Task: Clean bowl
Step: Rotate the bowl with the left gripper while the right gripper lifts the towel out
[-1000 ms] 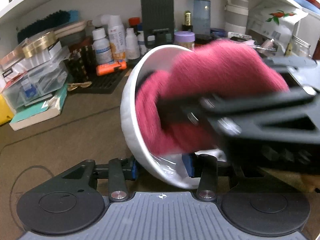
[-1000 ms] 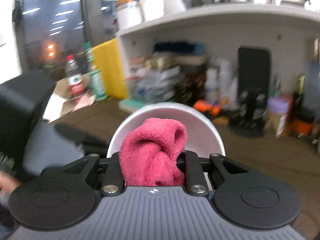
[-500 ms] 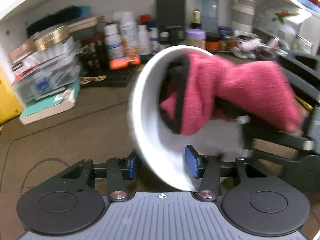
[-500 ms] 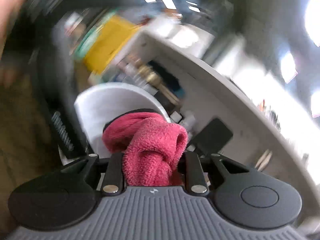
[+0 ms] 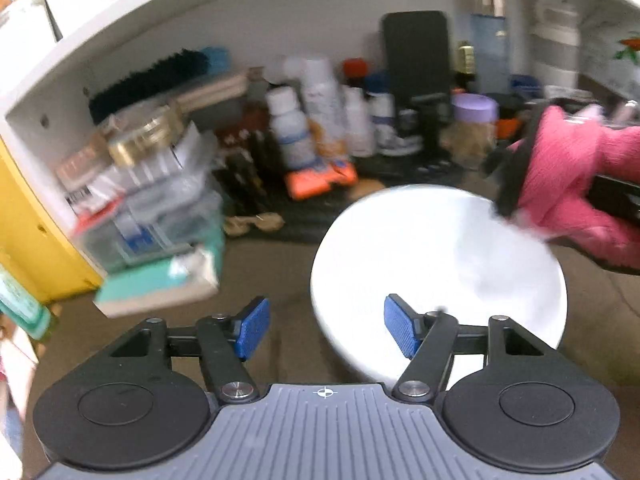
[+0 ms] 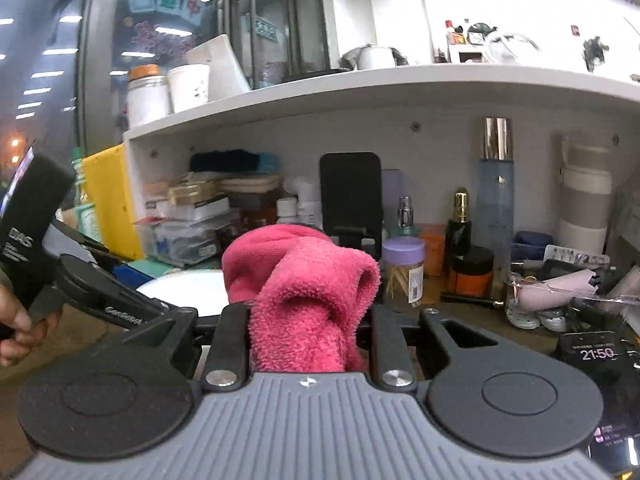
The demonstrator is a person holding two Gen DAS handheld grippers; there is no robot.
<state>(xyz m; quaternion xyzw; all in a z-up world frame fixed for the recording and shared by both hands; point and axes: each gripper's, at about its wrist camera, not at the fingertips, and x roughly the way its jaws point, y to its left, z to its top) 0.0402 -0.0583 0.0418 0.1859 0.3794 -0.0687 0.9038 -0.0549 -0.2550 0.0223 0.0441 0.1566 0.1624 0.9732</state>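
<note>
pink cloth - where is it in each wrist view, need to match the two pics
Left wrist view: the pink cloth sits at the right edge, clamped in the right gripper, at the far right rim of the white bowl.
Right wrist view: it fills the centre foreground, bunched between the fingers.
Shared landmark: the purple-lidded jar on the desk under the shelf.

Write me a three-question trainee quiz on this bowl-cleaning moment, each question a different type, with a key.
1. True or false: the left tongs are clamped shut on the white bowl.
2. What do the right tongs hold? A) a sponge B) a pink cloth C) a brush
3. Fill in: the phone screen at the lower right of the right wrist view reads ____.

Key: 1. False, their blue pads stand wide apart. 2. B. 3. 21:50.
</note>
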